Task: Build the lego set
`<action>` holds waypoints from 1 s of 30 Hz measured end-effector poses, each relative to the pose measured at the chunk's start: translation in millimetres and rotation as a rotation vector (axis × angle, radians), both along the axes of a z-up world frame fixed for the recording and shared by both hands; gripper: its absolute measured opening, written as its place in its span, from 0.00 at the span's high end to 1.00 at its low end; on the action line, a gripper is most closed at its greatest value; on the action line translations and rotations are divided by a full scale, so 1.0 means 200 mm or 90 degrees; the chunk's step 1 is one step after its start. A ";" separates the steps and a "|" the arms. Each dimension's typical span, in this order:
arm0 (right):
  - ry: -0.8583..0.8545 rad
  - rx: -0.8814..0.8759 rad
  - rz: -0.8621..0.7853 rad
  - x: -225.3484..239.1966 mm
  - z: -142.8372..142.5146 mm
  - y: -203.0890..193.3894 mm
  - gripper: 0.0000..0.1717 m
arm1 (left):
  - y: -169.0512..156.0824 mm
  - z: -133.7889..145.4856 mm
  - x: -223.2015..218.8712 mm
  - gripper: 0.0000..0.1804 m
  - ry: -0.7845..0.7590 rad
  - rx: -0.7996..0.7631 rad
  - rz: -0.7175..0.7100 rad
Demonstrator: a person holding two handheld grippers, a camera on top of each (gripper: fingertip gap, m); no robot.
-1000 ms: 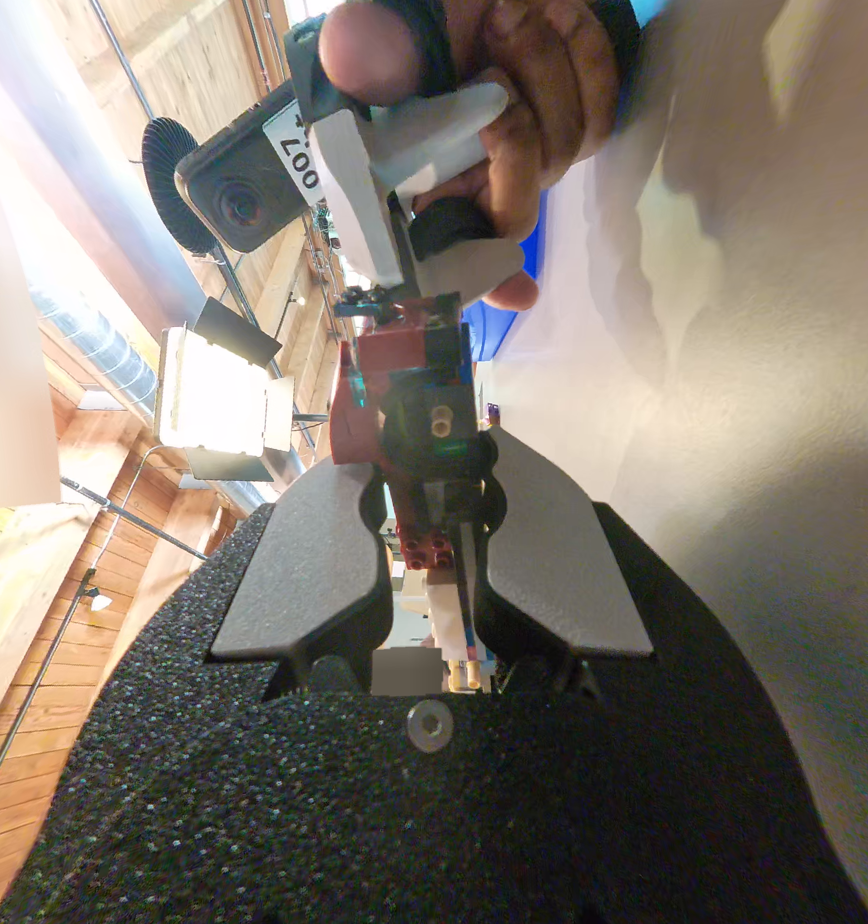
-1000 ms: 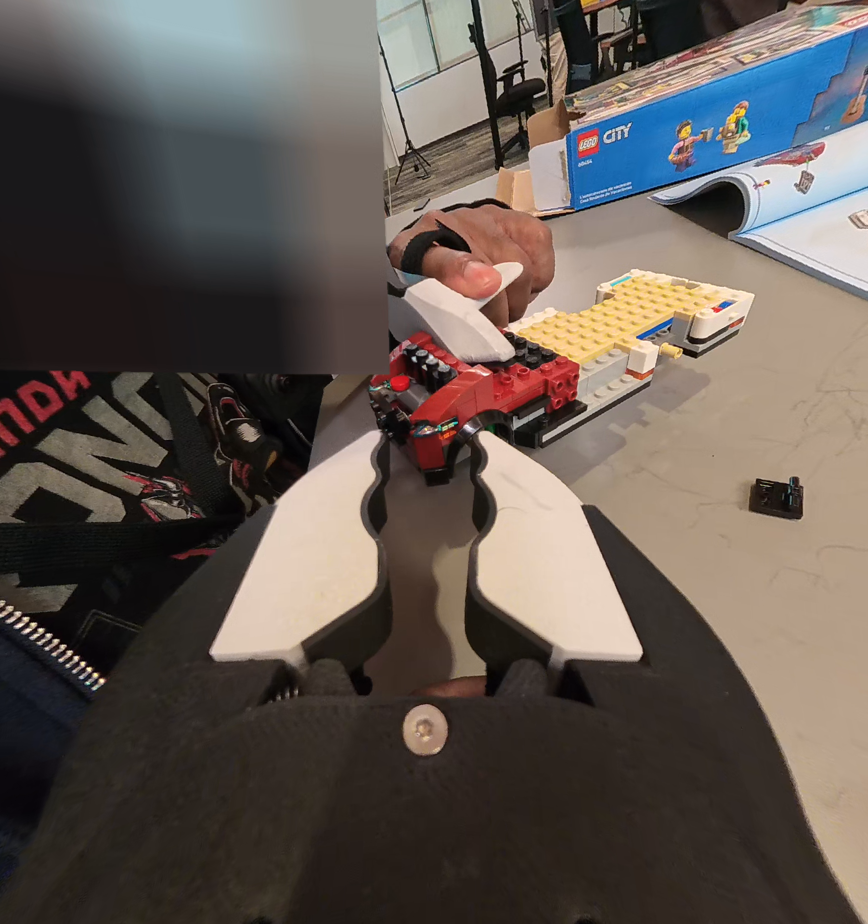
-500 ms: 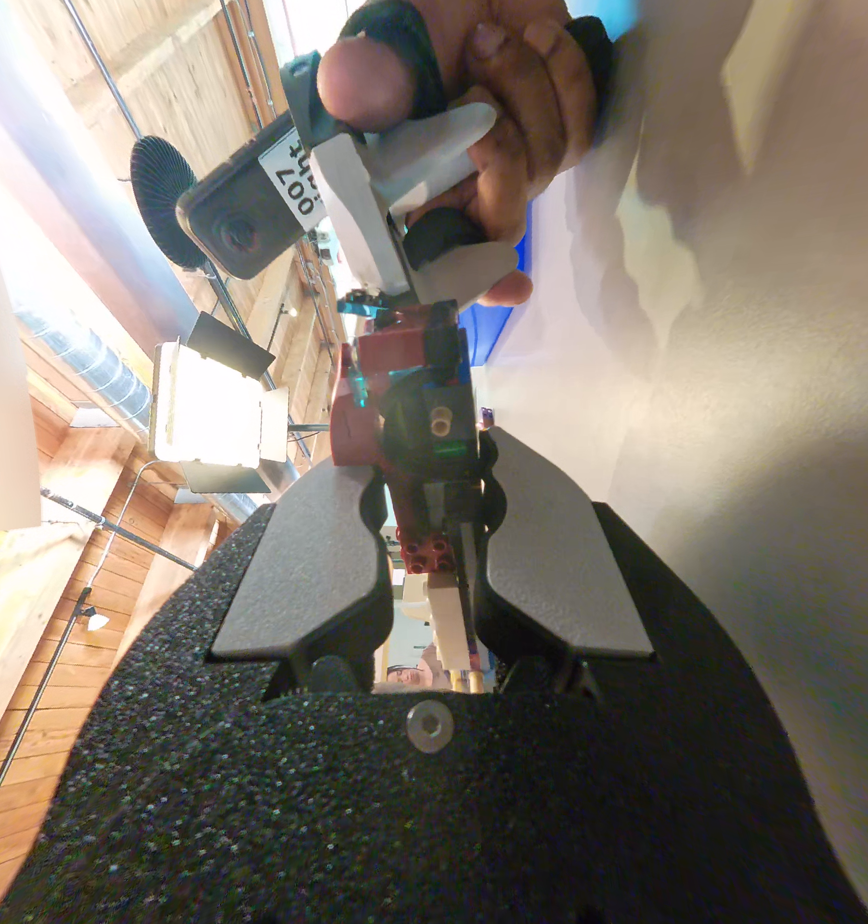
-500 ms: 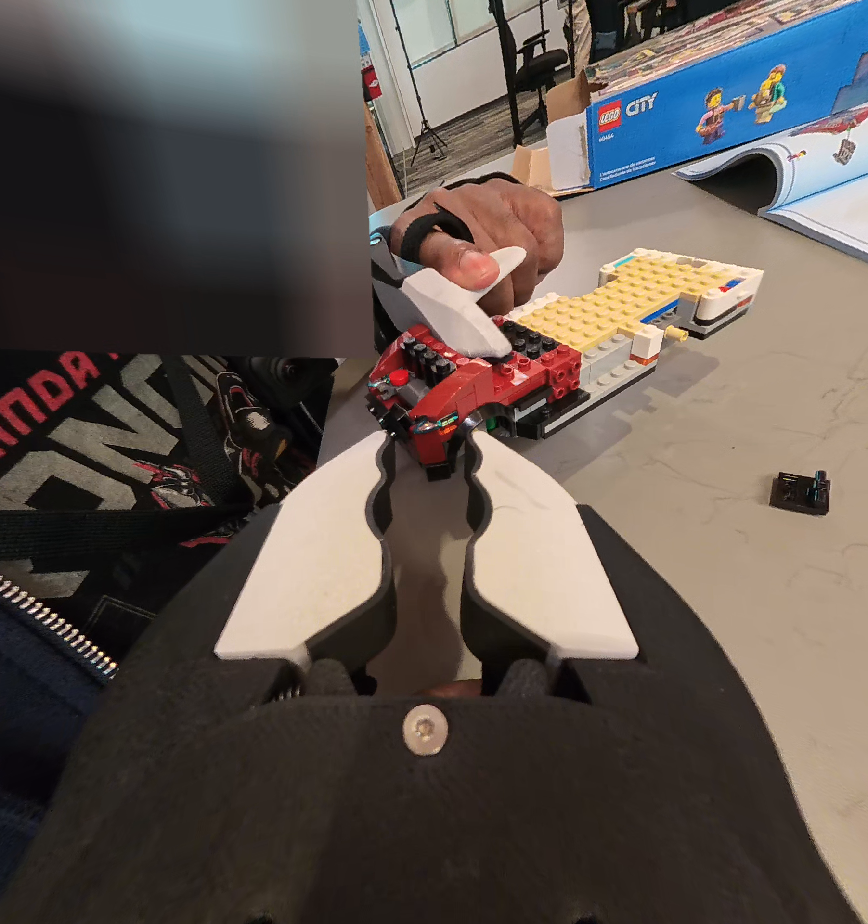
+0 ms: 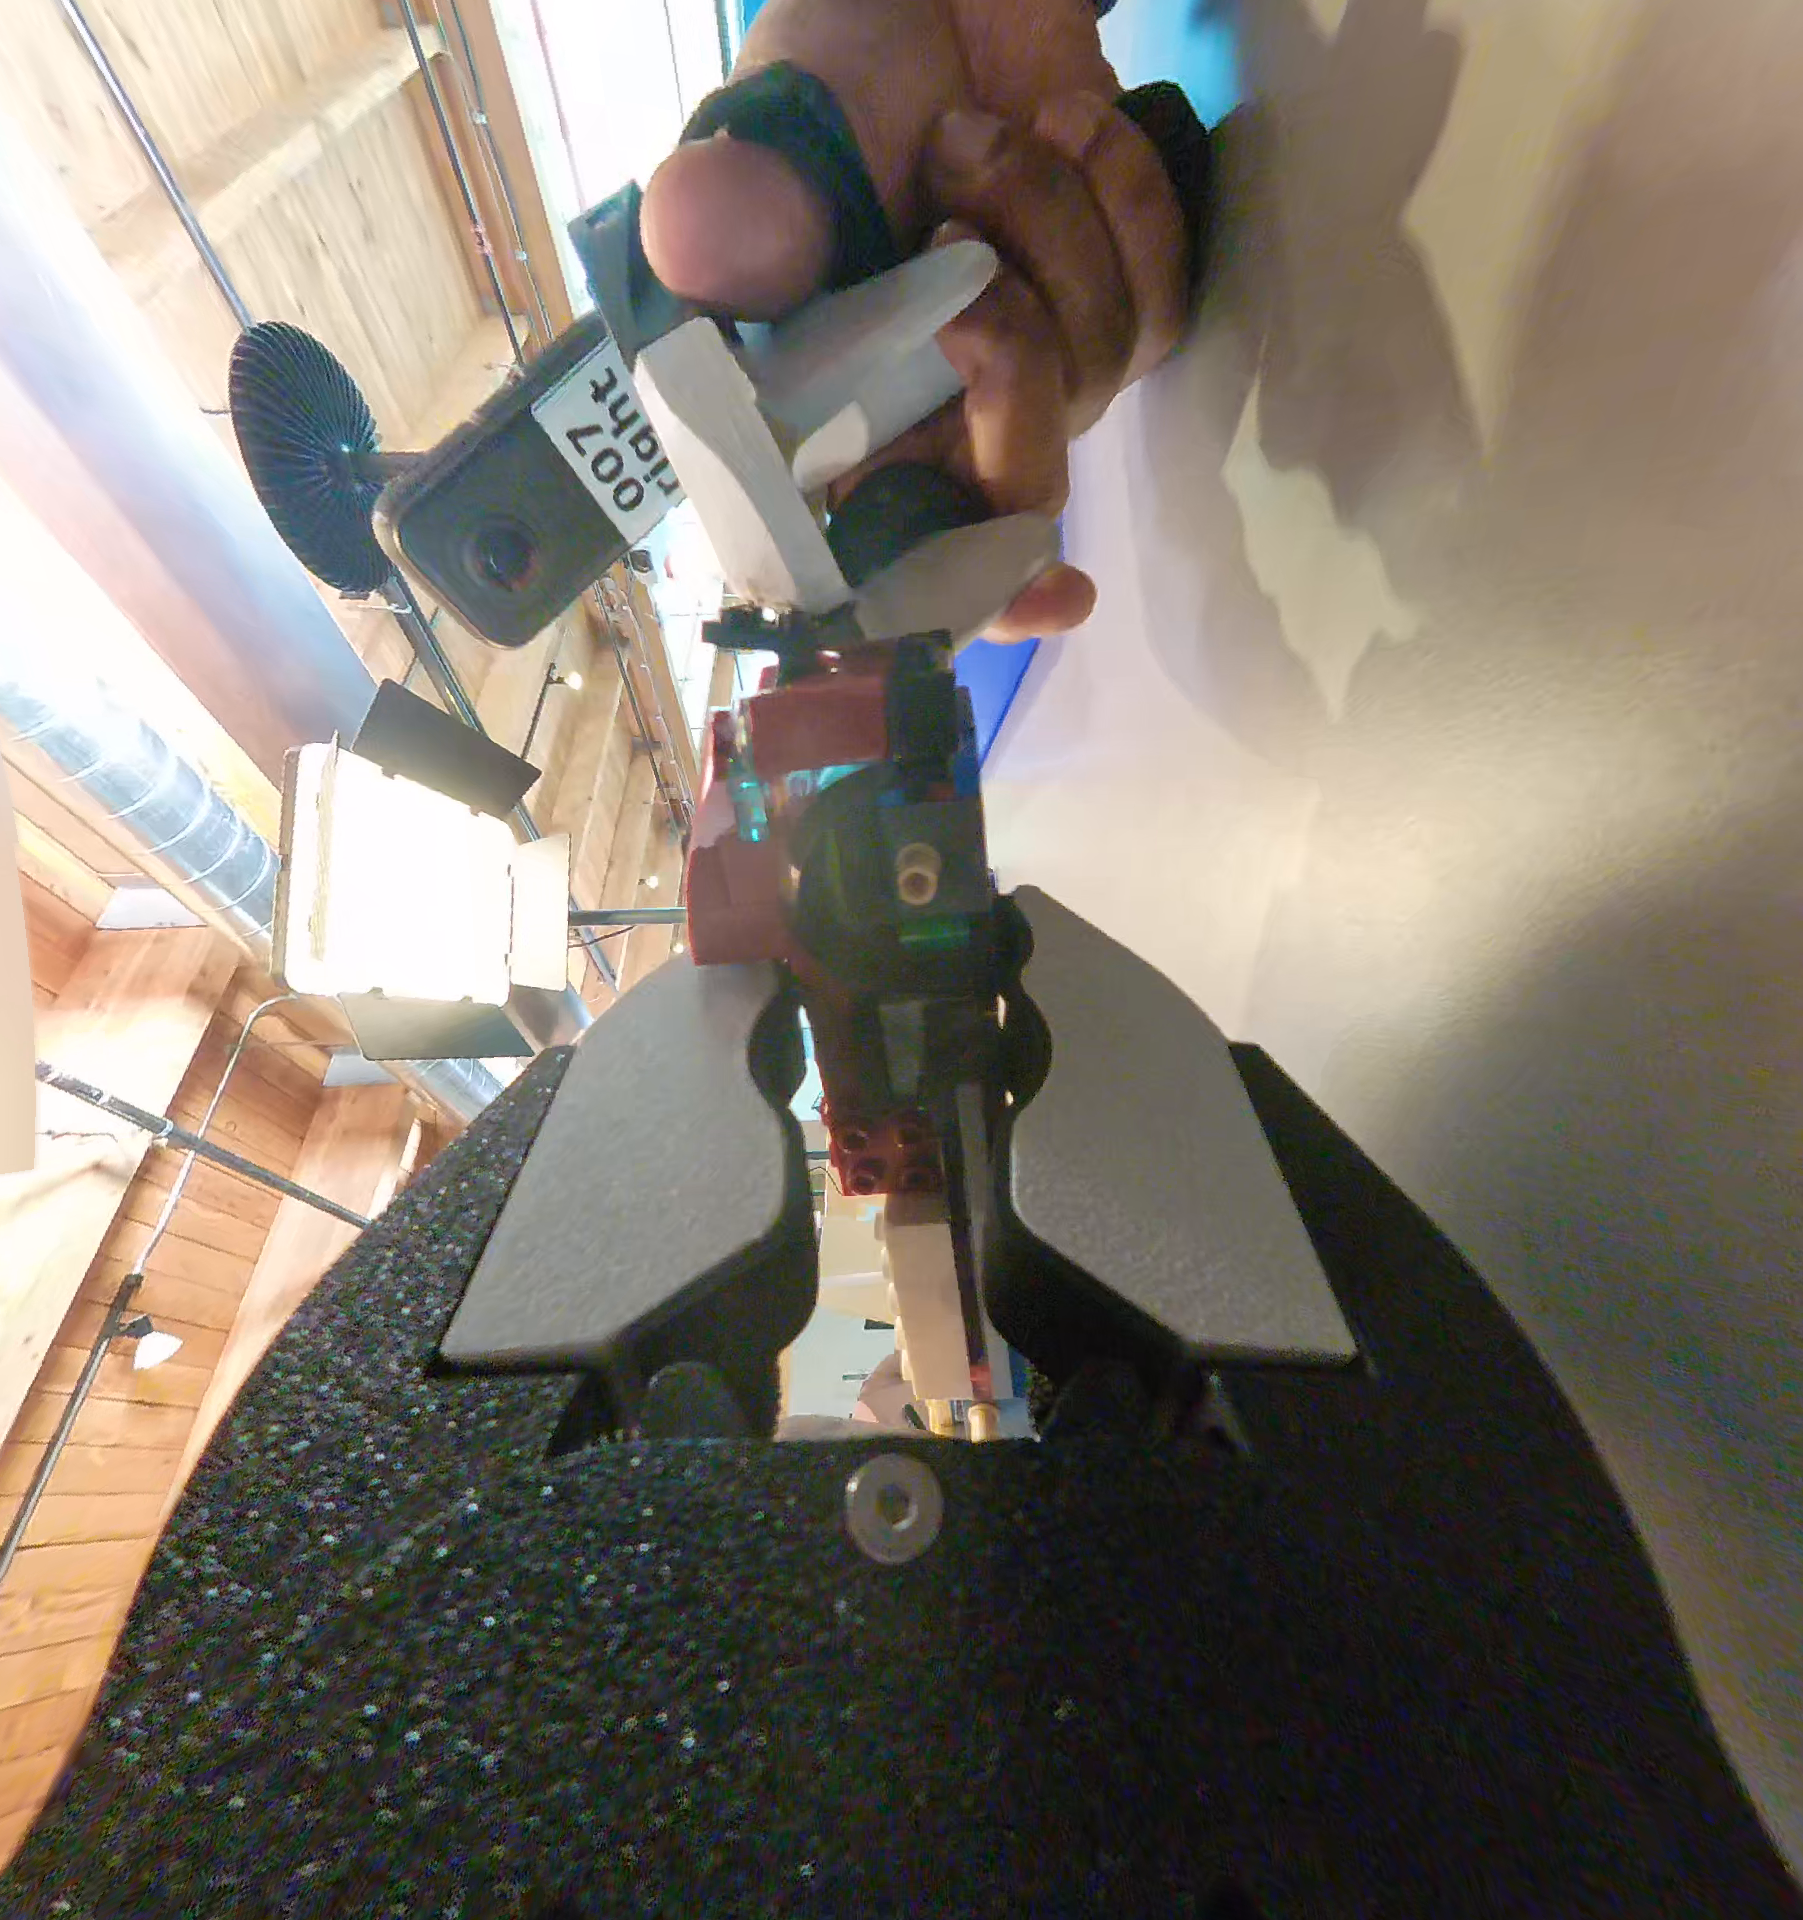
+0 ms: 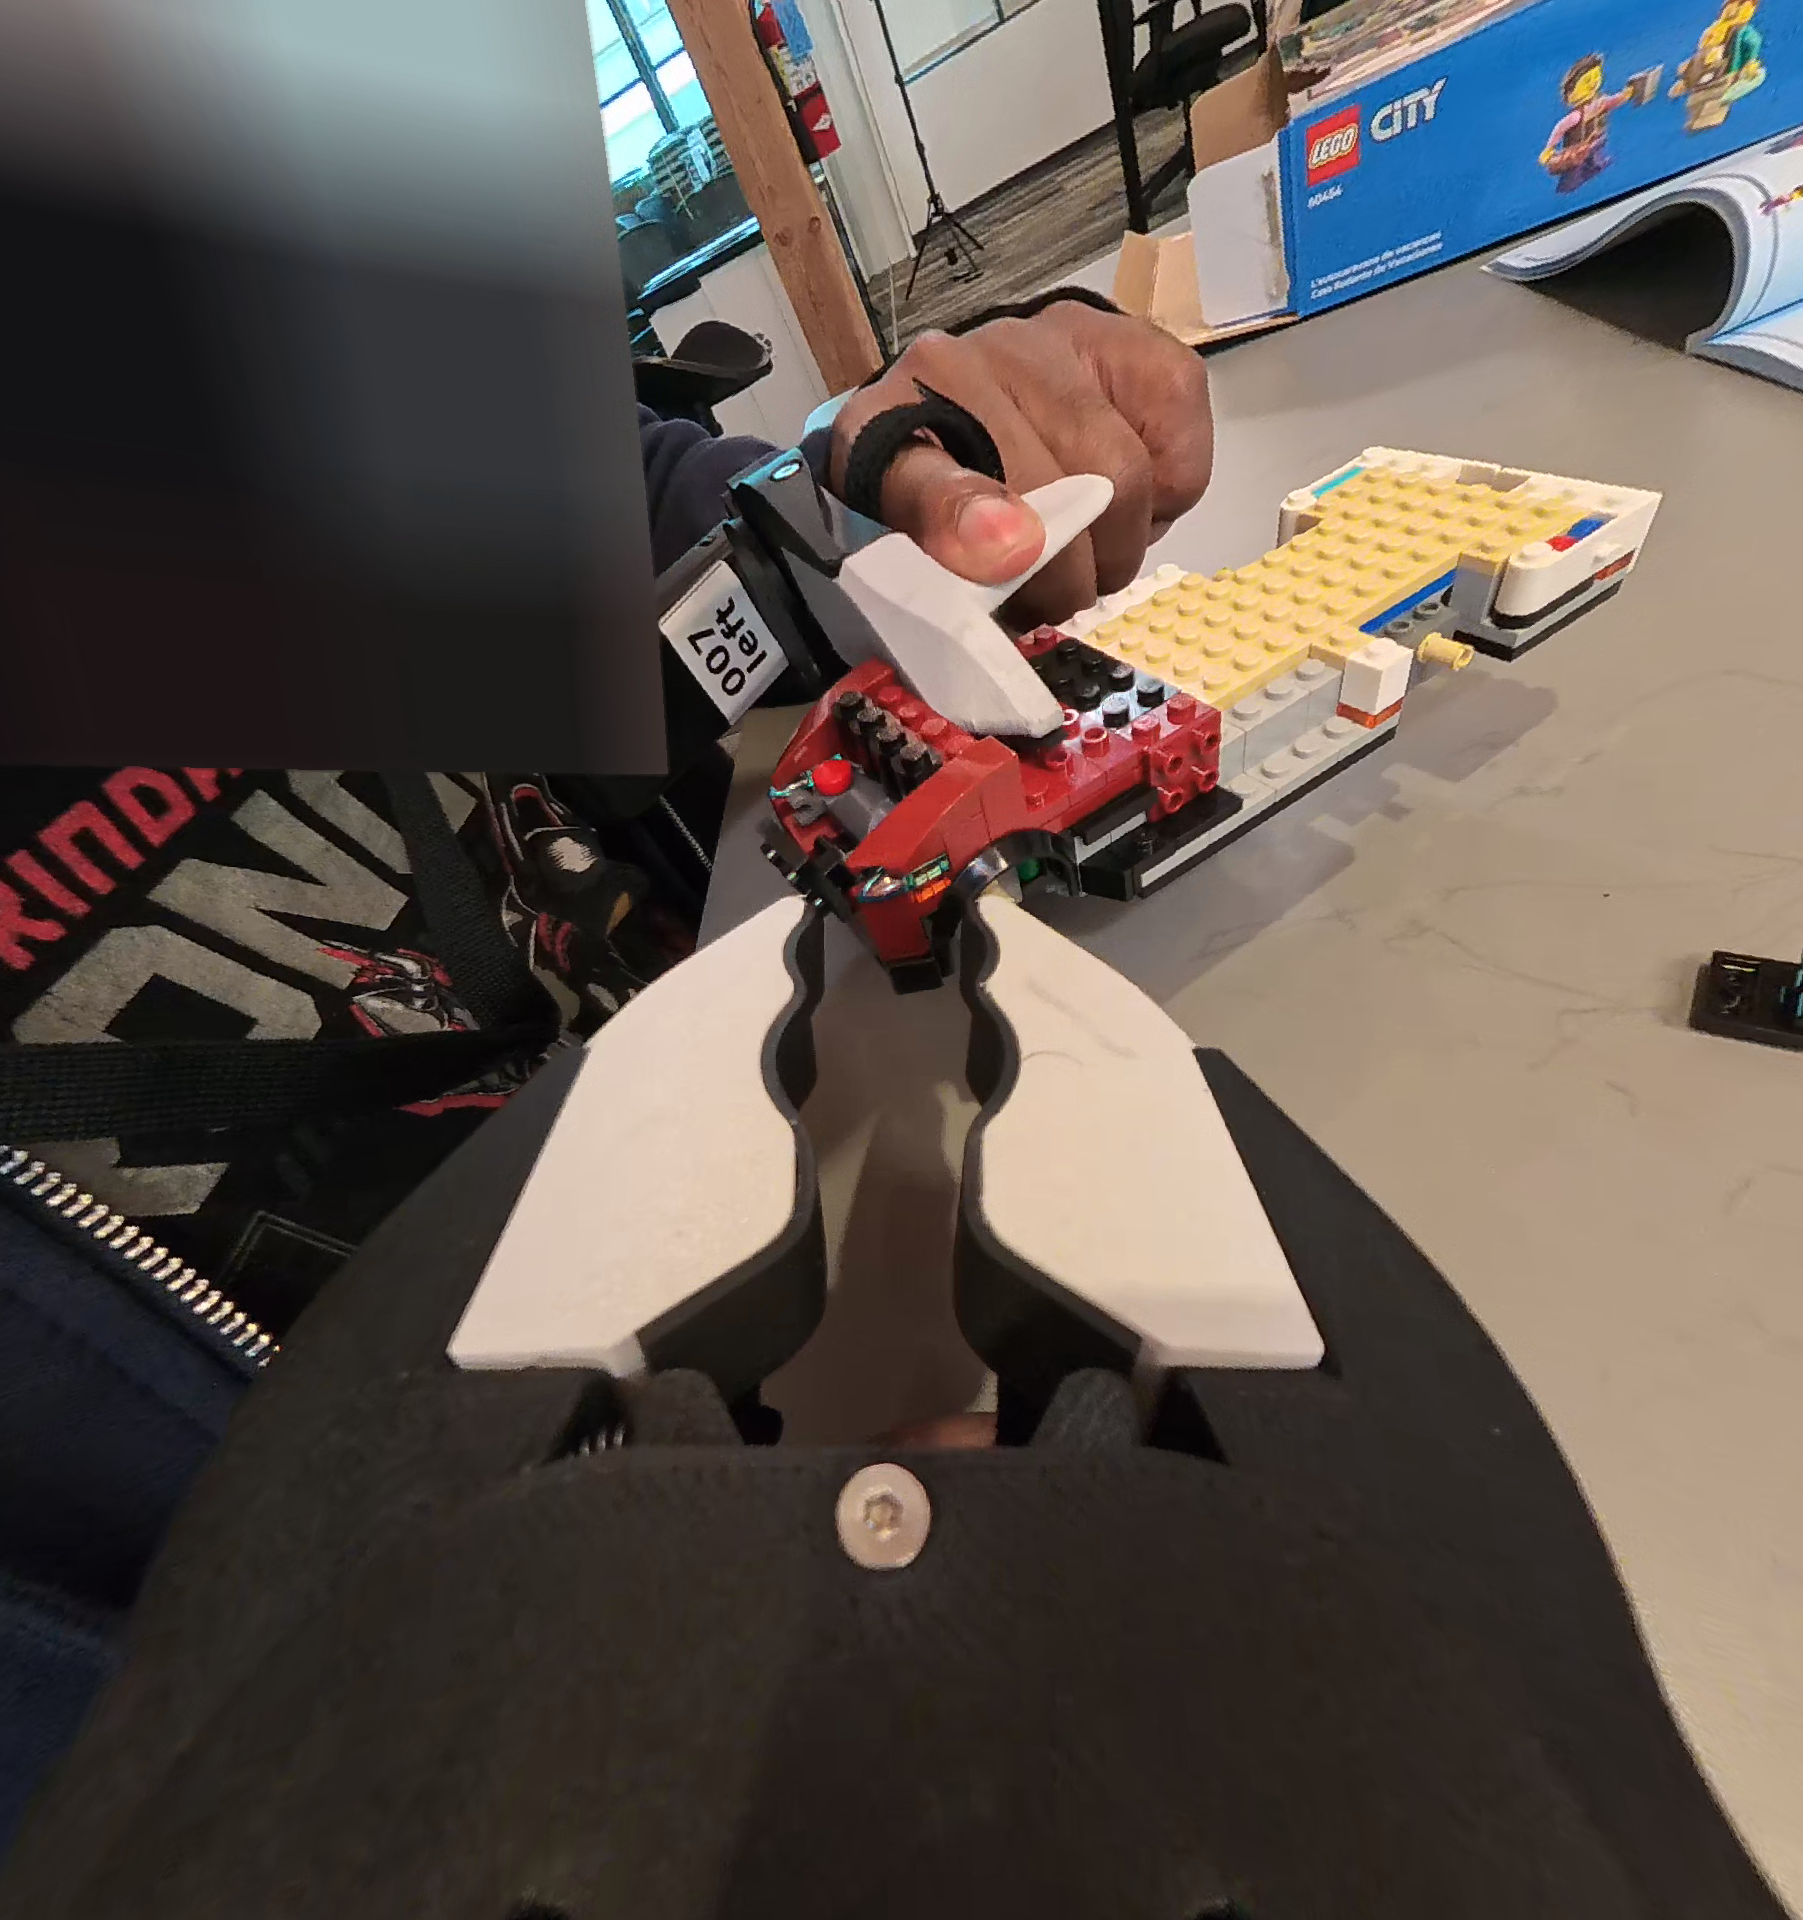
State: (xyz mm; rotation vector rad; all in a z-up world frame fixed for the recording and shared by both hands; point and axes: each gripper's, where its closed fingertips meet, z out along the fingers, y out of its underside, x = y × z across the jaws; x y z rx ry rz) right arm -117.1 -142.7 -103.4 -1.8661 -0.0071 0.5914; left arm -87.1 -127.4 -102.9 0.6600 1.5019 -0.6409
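Between both hand-held grippers [image 6: 892, 914], brick vehicle [image 6: 990, 800]

Studio light panel [image 5: 398, 883] glares, overexposed; soft shadows cross the pale surface [image 5: 1499, 623] beside it; wide-angle edges curve, blurred.

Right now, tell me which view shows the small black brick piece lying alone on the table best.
The right wrist view: the small black piece lies alone on the grey table, unobstructed, well right of the brick vehicle. The left wrist view does not show it; there the vehicle fills the space between the fingers, and the table is a blurred surface.
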 end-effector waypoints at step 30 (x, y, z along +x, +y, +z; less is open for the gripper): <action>0.034 -0.040 -0.012 0.03 -0.04 0.00 0.85 | 0.00 -0.04 0.03 0.81 0.021 0.022 0.018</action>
